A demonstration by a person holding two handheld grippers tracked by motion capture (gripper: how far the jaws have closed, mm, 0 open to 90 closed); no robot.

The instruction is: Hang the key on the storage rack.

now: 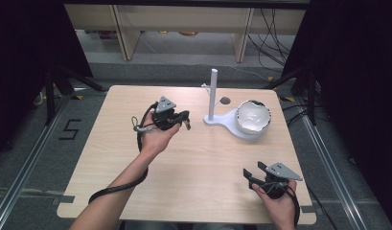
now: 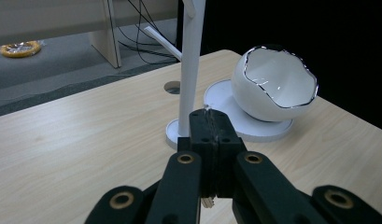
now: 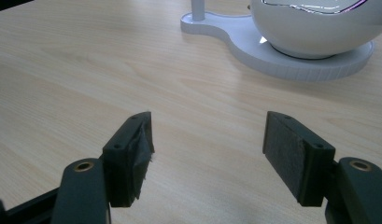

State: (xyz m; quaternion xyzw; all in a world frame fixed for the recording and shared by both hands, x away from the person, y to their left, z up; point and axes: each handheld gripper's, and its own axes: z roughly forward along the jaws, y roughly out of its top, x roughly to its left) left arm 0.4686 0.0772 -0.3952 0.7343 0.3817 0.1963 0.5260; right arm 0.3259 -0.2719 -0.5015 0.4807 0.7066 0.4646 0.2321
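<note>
While the right claw [image 1: 253, 176] rests low at the near right corner of the pale wooden tabletop [image 1: 112, 158], its jaws spread wide over bare wood, the left claw [image 1: 185, 120] hovers farther in, pressed together, perhaps pinching something tiny; I cannot tell what. Just beyond it stands the white peg stand with an upright post [image 2: 191, 60], and beside the post sits the white eggshell-shaped bowl with a jagged silver rim [image 2: 277, 81]. Any approach should, I judge, go slowly around the thin post.
</note>
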